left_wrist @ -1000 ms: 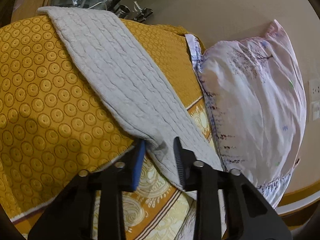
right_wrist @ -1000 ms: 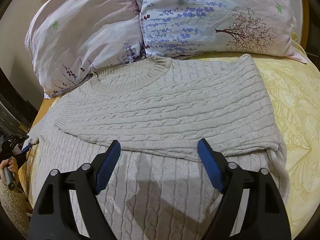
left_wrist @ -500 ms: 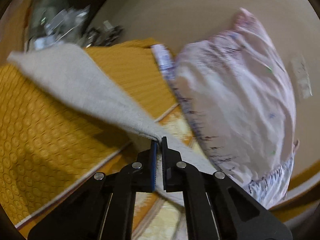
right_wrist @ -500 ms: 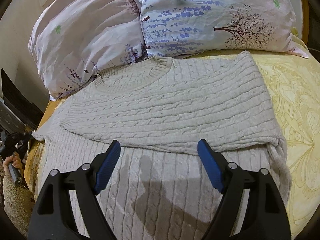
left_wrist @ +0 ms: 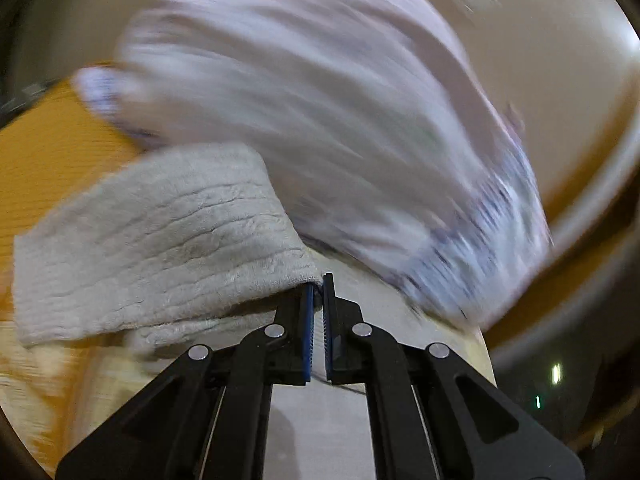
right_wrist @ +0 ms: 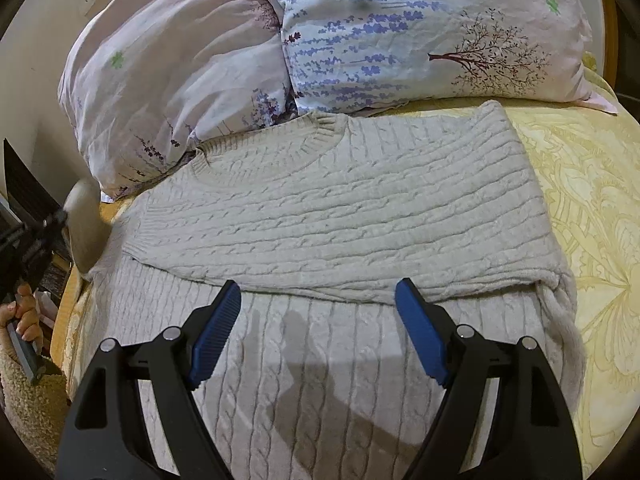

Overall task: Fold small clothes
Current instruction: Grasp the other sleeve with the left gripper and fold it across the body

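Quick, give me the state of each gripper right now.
Left gripper: closed on the sleeve end of the beige cable-knit sweater.
Right gripper: open, holding nothing, above the sweater's body.

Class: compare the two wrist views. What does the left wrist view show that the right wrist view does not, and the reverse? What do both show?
Only the left: the left claw shut on the sleeve, seen close up and lifted.

Only the right: the open right claw, the sweater's neckline, the other sleeve folded across its body, and the blue-flowered pillow.

Both: the grey sweater and the pink pillow.
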`<state>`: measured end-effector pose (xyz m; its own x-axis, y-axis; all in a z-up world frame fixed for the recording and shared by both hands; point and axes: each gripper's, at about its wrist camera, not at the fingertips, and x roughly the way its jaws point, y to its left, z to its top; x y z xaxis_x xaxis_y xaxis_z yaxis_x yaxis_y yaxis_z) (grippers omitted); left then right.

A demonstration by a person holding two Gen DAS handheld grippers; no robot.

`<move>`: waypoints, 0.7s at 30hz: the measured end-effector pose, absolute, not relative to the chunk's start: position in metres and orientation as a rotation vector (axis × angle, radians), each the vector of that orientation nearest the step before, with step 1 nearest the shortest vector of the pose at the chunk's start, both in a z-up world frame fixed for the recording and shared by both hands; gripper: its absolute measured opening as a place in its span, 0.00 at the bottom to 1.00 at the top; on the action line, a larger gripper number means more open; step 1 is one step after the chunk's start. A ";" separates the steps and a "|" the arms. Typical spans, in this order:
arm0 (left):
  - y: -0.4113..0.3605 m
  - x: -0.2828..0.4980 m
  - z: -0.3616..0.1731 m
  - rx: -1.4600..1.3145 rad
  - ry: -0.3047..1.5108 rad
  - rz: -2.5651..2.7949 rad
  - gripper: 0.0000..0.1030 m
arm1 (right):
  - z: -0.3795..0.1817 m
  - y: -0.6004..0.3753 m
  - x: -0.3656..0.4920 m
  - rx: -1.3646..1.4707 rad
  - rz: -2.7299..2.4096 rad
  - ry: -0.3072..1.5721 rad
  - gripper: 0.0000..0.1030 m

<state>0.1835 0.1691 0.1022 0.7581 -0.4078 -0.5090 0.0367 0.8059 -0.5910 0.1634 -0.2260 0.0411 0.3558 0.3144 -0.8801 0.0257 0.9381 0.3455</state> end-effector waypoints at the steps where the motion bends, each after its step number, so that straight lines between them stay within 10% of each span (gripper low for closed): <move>1: 0.143 0.187 0.100 -0.548 0.699 -0.321 0.03 | 0.041 -0.227 0.163 0.327 0.188 1.200 0.77; 12: 0.085 0.169 0.062 -0.427 0.857 -0.469 0.05 | 0.060 -0.215 0.176 0.275 0.230 1.193 0.77; 15: 0.119 0.157 0.070 -0.477 0.808 -0.385 0.29 | 0.074 -0.184 0.189 0.194 0.323 1.163 0.69; 21: 0.160 0.157 0.050 -0.553 0.872 -0.242 0.30 | 0.097 -0.079 0.201 -0.055 0.646 1.019 0.57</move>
